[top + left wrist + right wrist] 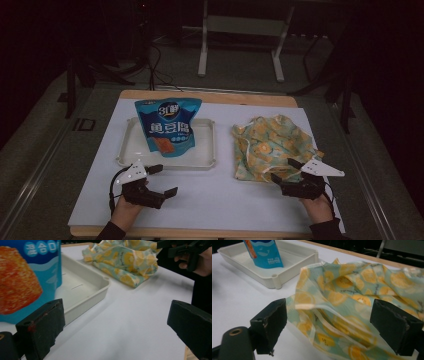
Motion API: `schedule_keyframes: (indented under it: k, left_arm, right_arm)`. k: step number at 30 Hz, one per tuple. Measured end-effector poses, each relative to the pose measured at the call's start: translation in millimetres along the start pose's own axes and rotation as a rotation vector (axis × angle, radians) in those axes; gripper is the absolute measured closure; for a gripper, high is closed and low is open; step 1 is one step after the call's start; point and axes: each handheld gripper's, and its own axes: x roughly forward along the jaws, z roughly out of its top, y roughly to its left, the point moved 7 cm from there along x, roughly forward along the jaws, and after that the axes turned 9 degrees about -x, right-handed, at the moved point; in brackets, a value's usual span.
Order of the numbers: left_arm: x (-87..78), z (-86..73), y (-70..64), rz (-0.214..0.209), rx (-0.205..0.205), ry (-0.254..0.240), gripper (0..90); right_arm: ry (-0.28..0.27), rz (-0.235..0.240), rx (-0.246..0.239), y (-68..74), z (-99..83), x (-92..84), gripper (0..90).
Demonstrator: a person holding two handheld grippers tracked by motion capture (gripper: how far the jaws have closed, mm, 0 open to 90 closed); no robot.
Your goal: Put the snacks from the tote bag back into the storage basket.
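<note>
Straddling the lemon-print bag [352,305] edge with jaws apart, right gripper [328,322] risks pinching one loose layer only; left gripper [112,325] gapes, holding nothing.

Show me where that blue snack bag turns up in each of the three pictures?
High view: the blue snack bag stands left of centre, in the white tray.
Left gripper view: it is at the top left corner, very close.
Right gripper view: its lower part is at the top, left of centre.
Shared landmark: the white tray, with the lemon-print cloth bag beside it.
</note>
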Motion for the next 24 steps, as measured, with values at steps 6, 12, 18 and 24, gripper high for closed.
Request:
schedule_keyframes:
  k: [6,12,18,24]
  left_arm:
    - [9.6,-1.9,-4.7,-0.001,0.028,0.012,2.1]
    - [17.0,-2.9,-6.4,0.015,0.053,0.019,2.1]
    - [21.0,-1.1,-7.7,0.035,0.092,0.005,2.1]
    - [19.5,-4.7,-5.6,0.026,0.083,0.015,2.1]
  right_arm:
    - [0.012,-0.026,0.018,-7.1,-15.7,-6.6,14.2]
    - [-0.013,-0.046,0.007,-13.4,-24.6,-12.5,14.2]
    - [-0.067,-0.051,-0.021,-18.6,-33.9,-10.1,14.2]
    - [-0.098,-0.043,0.002,-22.7,-33.6,-12.4,13.9]
